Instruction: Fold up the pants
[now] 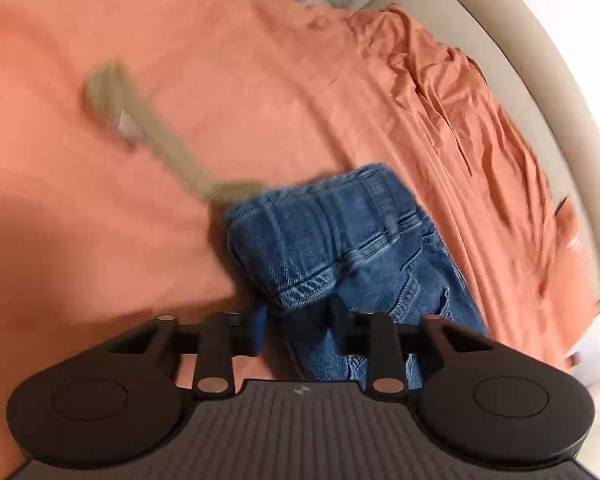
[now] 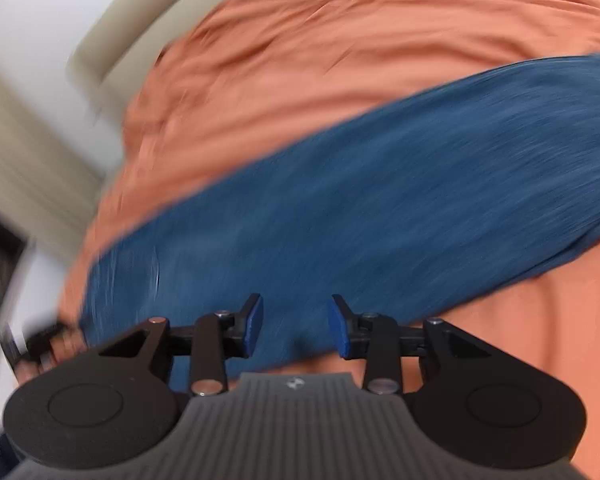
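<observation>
Blue denim pants (image 1: pixel 340 248) lie bunched on an orange bedsheet (image 1: pixel 180 100), waistband end up, with a tan drawstring or belt (image 1: pixel 156 132) trailing to the upper left. My left gripper (image 1: pixel 296 332) has denim between its jaws and holds a fold of the pants. In the right wrist view the pants (image 2: pixel 380 200) stretch as a long blue band across the sheet (image 2: pixel 340 60), blurred by motion. My right gripper (image 2: pixel 295 326) is open just above the denim, with nothing between its blue pads (image 2: pixel 256 324).
A beige padded bed frame (image 1: pixel 500 40) curves along the right of the left wrist view and shows at upper left in the right wrist view (image 2: pixel 112 40). The sheet is rumpled near that edge (image 1: pixel 460 92).
</observation>
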Available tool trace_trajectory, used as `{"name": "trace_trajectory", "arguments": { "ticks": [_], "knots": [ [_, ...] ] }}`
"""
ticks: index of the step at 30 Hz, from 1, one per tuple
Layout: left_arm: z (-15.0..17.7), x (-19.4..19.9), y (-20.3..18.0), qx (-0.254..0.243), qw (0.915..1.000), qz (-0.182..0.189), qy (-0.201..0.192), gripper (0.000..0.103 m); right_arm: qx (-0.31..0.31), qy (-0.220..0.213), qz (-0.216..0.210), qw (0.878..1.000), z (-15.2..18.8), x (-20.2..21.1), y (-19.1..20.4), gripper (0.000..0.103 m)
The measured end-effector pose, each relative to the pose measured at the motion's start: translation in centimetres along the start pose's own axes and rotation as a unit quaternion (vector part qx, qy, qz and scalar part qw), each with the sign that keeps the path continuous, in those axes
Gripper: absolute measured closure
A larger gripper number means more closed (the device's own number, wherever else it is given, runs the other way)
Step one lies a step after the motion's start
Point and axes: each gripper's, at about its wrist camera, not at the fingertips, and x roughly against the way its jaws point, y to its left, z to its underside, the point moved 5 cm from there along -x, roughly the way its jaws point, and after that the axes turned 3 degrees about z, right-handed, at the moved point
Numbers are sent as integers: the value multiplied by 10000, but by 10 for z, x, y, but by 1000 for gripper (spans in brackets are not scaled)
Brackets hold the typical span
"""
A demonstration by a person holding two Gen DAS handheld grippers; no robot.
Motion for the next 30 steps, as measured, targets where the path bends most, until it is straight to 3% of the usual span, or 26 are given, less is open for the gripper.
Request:
{"name": "trace_trajectory", "arguments": {
  "ticks": [3, 6, 9, 12, 17, 23, 25, 28, 30],
  "knots": [
    [-11, 24, -34, -652, 9976, -101, -199, 77, 767, 339, -62, 9965, 28, -18, 41, 69],
    [-18, 32, -53, -1147, 9925, -249, -343, 78, 1749, 677, -227, 9820, 56, -31, 89, 58],
    [-18, 6, -35, -993, 9933, -586, -13, 79, 2931, 609, -102, 9541, 79, -48, 132, 48],
    [-8, -9, -15, -937, 9933, -671, 124, 79, 3715, 567, -21, 9267, 102, -68, 158, 47],
    [-1, -7, -14, -1226, 9906, -598, 62, 79, 4343, 463, 269, 8992, 122, -95, 166, 46],
    [-2, -6, -16, -1296, 9899, -559, 120, 79, 4349, 378, 399, 8988, 123, -102, 167, 46],
    [-2, -6, -16, -1326, 9895, -563, 102, 79, 4438, -53, 502, 8947, 119, -94, 169, 46],
    [0, -6, -17, -1428, 9881, -572, 84, 79, 4821, -687, 617, 8712, 113, -85, 178, 45],
    [1, -6, -19, -1476, 9873, -588, 81, 79, 4950, -578, 577, 8650, 113, -89, 180, 45]
  ]
}}
